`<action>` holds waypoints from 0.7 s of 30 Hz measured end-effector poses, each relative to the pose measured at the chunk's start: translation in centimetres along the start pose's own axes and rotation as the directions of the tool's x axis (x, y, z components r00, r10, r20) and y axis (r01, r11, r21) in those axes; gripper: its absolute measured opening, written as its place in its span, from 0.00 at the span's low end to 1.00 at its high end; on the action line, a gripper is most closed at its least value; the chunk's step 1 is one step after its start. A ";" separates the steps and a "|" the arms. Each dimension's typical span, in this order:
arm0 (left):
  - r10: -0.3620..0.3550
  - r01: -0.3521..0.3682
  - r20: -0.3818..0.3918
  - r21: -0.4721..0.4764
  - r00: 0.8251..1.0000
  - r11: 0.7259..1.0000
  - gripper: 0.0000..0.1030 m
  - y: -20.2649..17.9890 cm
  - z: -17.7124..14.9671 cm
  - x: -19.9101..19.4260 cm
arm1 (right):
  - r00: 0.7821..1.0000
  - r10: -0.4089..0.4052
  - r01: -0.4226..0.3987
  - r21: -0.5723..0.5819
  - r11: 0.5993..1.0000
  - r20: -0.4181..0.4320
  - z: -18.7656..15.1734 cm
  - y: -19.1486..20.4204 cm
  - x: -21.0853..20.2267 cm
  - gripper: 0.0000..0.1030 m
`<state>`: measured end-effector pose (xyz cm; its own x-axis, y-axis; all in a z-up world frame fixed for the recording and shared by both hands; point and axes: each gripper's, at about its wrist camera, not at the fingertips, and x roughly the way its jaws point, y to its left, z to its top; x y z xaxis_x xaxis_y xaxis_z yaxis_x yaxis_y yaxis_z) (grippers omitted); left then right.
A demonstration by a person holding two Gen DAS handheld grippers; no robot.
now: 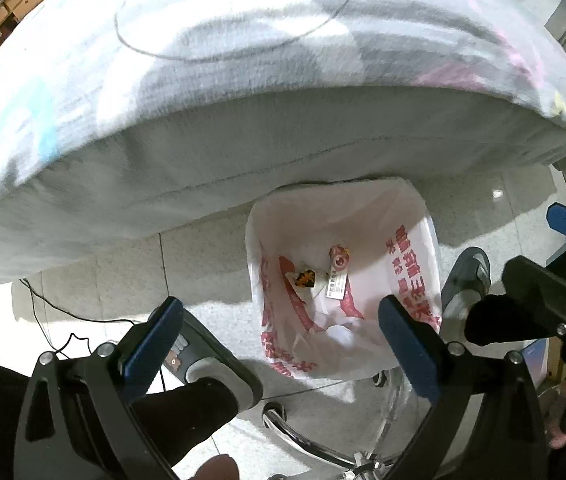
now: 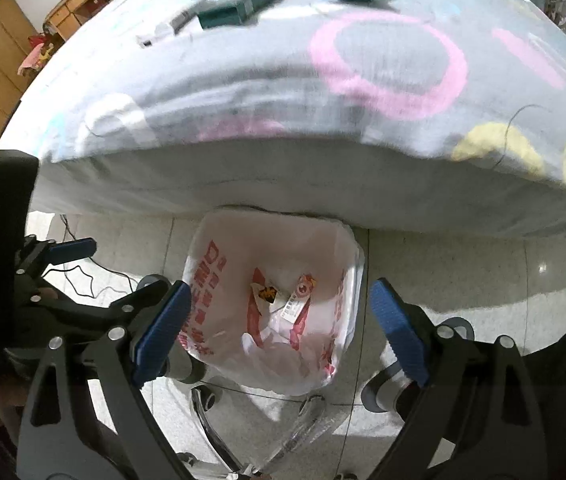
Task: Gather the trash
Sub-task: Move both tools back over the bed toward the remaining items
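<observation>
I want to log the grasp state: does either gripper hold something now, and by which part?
Nothing is held. The left gripper and the right gripper both have open, empty jaws above the bin bag, where wrappers already lie.

A bin lined with a white, red-printed bag (image 2: 271, 300) stands open on the floor beside the bed. Inside lie a pink wrapper (image 2: 302, 292) and an orange-black scrap (image 2: 265, 293).

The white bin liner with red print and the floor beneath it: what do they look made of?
The white bin liner with red print looks like thin, slightly translucent plastic film: it crinkles and folds over the rim. The pale floor appears to be glossy speckled tile, judging by grout lines and a bright reflected light spot; stone or ceramic cannot be told.
</observation>
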<state>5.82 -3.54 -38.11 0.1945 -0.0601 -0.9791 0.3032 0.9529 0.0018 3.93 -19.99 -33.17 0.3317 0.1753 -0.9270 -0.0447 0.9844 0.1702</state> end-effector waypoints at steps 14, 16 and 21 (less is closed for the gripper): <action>-0.008 0.013 0.106 -0.046 0.994 0.999 0.92 1.1 0.2 -3.9 | 0.994 -0.018 0.018 0.003 1.000 0.104 0.2 0.1 -6.8 0.86; -0.023 0.032 0.127 -0.068 0.992 0.997 0.92 1.6 0.2 -4.7 | 0.992 -0.026 0.026 0.001 1.000 0.127 0.7 0.3 -8.4 0.86; -0.040 0.060 0.169 -0.115 0.985 0.992 0.92 2.8 0.5 -6.7 | 0.982 -0.040 0.041 -0.003 0.999 0.186 1.7 0.8 -11.7 0.86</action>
<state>5.85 -0.62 -31.45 0.3372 -0.1473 -0.9298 0.2047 0.9755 -0.0803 1.67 -21.28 -21.63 0.5025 0.1304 -0.8547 -0.0337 0.9908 0.1314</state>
